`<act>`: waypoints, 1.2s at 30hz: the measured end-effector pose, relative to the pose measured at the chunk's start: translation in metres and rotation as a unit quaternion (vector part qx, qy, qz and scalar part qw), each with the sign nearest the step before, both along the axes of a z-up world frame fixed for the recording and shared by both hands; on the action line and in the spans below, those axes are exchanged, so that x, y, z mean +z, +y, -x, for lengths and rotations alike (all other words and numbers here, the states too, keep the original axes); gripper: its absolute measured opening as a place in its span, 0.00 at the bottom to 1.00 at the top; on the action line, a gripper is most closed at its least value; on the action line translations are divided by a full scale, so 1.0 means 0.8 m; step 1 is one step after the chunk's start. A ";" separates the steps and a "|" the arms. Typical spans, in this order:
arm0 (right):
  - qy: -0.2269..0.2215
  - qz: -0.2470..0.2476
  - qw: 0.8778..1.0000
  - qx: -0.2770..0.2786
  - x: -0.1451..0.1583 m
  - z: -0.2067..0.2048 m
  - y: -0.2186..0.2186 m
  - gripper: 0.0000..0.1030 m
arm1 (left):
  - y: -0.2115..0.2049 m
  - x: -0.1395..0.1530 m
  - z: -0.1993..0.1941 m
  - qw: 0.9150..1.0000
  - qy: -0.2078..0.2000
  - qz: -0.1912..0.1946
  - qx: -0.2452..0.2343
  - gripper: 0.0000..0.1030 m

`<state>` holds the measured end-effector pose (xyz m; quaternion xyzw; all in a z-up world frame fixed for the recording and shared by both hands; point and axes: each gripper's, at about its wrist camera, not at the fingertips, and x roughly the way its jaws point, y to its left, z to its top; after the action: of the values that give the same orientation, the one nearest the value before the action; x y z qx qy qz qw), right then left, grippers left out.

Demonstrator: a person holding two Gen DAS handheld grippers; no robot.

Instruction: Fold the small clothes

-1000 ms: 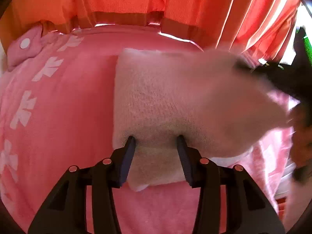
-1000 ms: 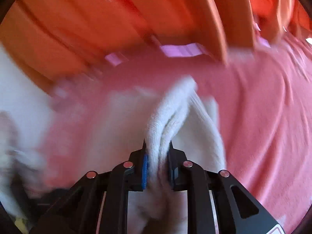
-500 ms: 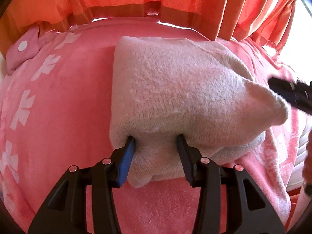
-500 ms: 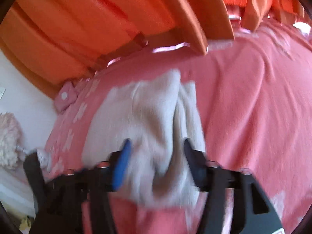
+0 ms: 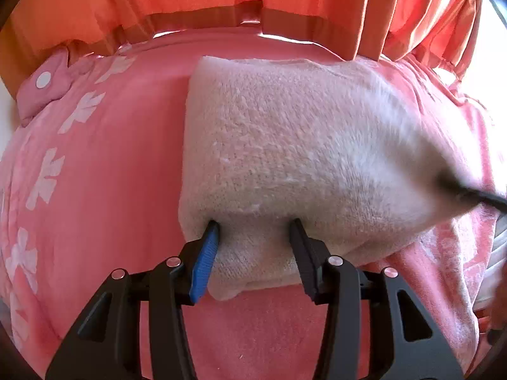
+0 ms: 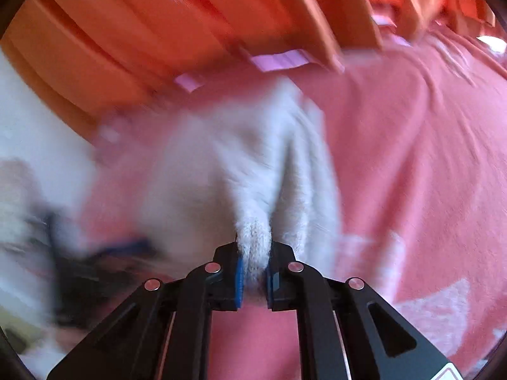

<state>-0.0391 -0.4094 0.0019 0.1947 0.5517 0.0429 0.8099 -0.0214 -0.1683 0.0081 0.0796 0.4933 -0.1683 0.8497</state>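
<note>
A small white fuzzy knitted garment (image 5: 285,158) lies folded on a pink blanket (image 5: 111,190). My left gripper (image 5: 253,231) is open, its fingers pushed into the garment's near edge on either side of a lower flap. My right gripper (image 6: 253,253) is shut on a bunched corner of the same garment (image 6: 253,174); that view is blurred by motion. In the left wrist view the right gripper's dark tip (image 5: 475,194) shows at the garment's lifted right corner.
Orange curtains (image 5: 253,0) hang behind the far edge of the blanket. The blanket has white flower prints (image 5: 47,174) on the left and a pink tab with a white snap (image 5: 42,79). A white wall (image 6: 31,110) is at the left.
My right gripper was open around the garment half a second ago and has shut on its corner again. The left gripper has stayed open at the near edge.
</note>
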 end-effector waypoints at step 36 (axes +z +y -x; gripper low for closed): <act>-0.119 0.003 0.993 -0.021 0.107 0.001 -0.004 0.21 | -0.028 0.022 -0.012 0.999 -0.050 -0.012 0.007 0.64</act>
<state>-0.0395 -0.4122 0.0876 0.1977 0.4476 0.0467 0.8708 -0.0118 -0.1908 0.0254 0.0950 0.4531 -0.1525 0.8732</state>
